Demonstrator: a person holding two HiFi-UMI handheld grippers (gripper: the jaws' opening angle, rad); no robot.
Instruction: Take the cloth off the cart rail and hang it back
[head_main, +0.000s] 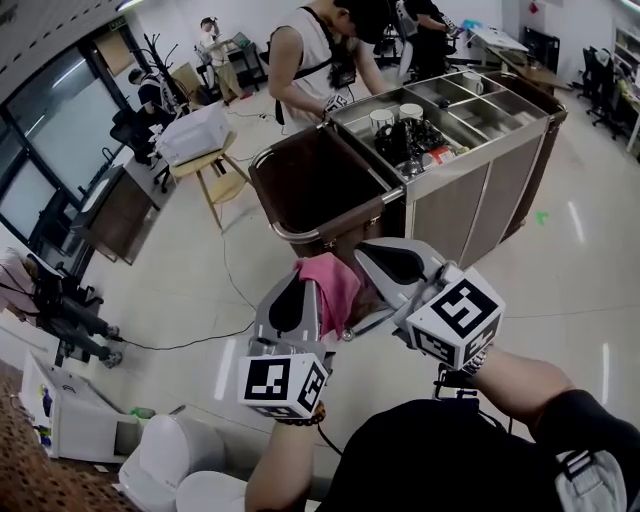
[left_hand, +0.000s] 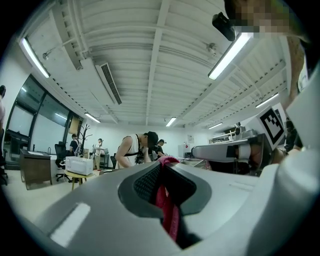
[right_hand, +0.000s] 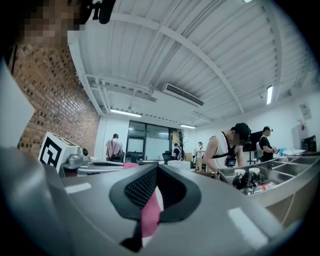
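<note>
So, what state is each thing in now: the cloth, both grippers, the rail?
Cloth: off the rail, bunched, held between both grippers.
Left gripper: fingers shut on cloth.
Right gripper: fingers shut on cloth.
Rail: no cloth on it.

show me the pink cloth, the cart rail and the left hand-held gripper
pink cloth (head_main: 338, 285): head view, the bunched fold at its middle.
cart rail (head_main: 320, 225): head view, front run of the metal tube.
left hand-held gripper (left_hand: 162, 164): left gripper view, between its tips, shut on the pink cloth.
</note>
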